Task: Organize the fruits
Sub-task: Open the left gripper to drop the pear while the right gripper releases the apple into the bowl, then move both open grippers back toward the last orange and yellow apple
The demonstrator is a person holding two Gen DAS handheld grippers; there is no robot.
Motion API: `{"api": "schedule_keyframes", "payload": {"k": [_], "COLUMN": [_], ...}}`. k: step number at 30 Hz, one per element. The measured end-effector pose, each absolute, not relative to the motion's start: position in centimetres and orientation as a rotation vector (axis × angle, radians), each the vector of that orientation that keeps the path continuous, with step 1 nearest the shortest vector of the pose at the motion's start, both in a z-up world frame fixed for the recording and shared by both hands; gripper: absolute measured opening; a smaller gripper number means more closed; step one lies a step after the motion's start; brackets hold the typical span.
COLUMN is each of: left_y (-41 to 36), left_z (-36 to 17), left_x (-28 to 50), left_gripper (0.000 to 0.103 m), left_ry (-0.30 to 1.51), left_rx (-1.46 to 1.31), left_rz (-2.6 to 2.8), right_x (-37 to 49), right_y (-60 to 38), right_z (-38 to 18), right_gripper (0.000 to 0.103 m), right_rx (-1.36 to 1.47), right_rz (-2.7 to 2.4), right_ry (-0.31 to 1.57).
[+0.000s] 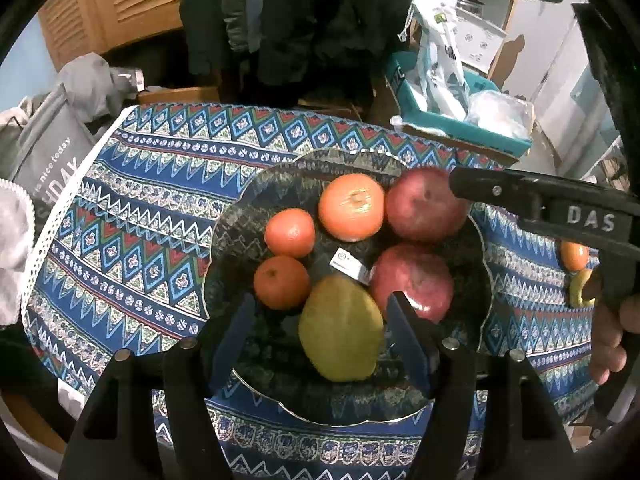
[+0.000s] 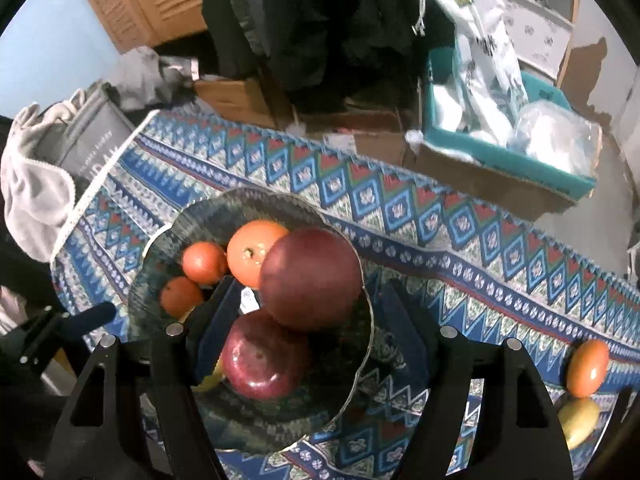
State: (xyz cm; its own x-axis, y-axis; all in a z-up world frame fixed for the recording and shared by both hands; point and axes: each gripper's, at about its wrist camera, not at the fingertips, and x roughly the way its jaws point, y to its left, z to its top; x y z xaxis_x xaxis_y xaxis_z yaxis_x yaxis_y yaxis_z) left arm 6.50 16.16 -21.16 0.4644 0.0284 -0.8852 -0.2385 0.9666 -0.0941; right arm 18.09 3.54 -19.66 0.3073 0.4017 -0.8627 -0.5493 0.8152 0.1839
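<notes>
Lower centre, the spread left gripper (image 1: 320,330) straddles a yellow-green mango (image 1: 340,328), likely smooth and bruisable; best grasped mid-body.

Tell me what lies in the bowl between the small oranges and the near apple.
A white label, lying on the bowl floor between the small oranges and the near apple, seen in the left wrist view.

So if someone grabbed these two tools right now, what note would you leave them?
Left tool: open, astride the yellow-green fruit in the glass bowl, not gripping.
Right tool: open over the nearer red apple.
Done: six fruits in the bowl.
Left: an orange fruit and a yellow fruit lie on the patterned cloth beside it.
</notes>
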Motion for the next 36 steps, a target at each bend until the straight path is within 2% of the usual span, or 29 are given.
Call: {"api": "schedule_keyframes", "payload": {"k": [10,13,29,36], "left_y": [16.1,15.8,12.2,10.4], "left_z": [-19.1,-18.2,-14.8,-13.3], "left_x": [6.1,6.0,6.0,6.0], "left_gripper": [0.071,0.074,0.076,0.076], "left_ry": [1.014,0.99,0.902,0.874], "left_rx": [-0.242,-0.242,-0.192,-0.182], "left_rz": [0.174,0.169,0.122,0.095], "right_x": [17.0,16.7,14.0,12.8], "right_y": [1.6,0.7,-4.5,-7.7], "right_z": [-15.7,-14.9,-11.7,-10.4], "right_gripper": [0.075,0.075,0.075,0.079], "right_rx": [-0.132,-0.134,-0.182,-0.151], "right_rz": [0.599,0.577,0.473,0.449], "right_ry": [1.007,0.987,0.893,0.87]}}
